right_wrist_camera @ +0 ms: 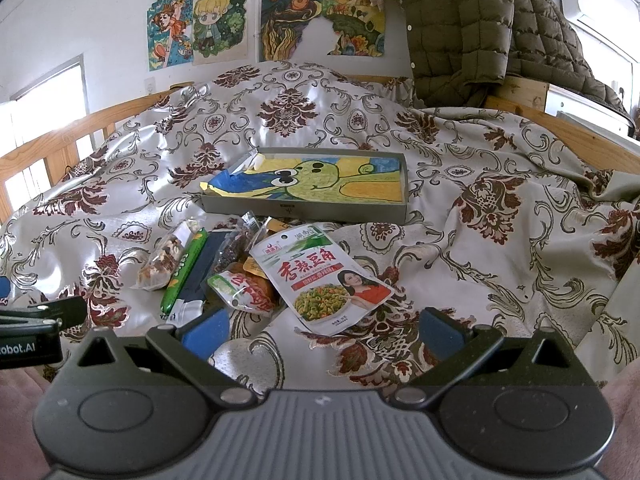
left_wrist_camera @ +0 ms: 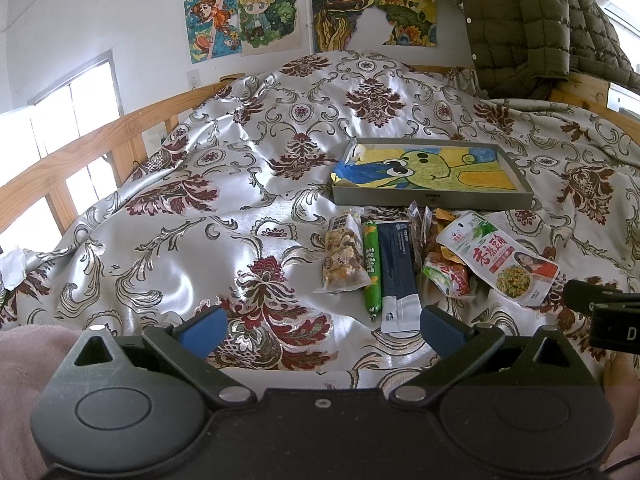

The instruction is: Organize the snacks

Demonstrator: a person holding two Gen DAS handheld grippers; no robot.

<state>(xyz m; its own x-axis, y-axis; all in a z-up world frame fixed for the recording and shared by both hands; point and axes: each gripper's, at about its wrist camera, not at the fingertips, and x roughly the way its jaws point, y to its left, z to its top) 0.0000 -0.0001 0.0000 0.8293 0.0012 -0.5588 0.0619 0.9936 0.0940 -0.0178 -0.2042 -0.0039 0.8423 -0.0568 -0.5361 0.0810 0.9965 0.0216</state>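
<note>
Several snack packs lie in a loose row on the patterned bedspread: a clear nut bag [left_wrist_camera: 345,257] [right_wrist_camera: 162,262], a green sausage stick [left_wrist_camera: 371,266] [right_wrist_camera: 184,270], a dark blue sachet [left_wrist_camera: 396,272] [right_wrist_camera: 198,270], a red-and-green pack [left_wrist_camera: 448,274] [right_wrist_camera: 244,290] and a white bean pouch [left_wrist_camera: 500,260] [right_wrist_camera: 324,276]. Behind them sits a shallow grey tray [left_wrist_camera: 432,199] [right_wrist_camera: 304,210] lined with a frog drawing. My left gripper [left_wrist_camera: 322,330] is open, just short of the blue sachet. My right gripper [right_wrist_camera: 322,332] is open, just short of the white pouch. Both hold nothing.
A wooden bed rail [left_wrist_camera: 100,136] [right_wrist_camera: 52,136] runs along the left, and a quilted olive jacket [left_wrist_camera: 532,24] [right_wrist_camera: 472,32] hangs at the back right. Drawings are taped to the wall [left_wrist_camera: 120,20]. The bedspread [left_wrist_camera: 180,216] [right_wrist_camera: 500,240] lies rumpled, rising into a mound behind the tray.
</note>
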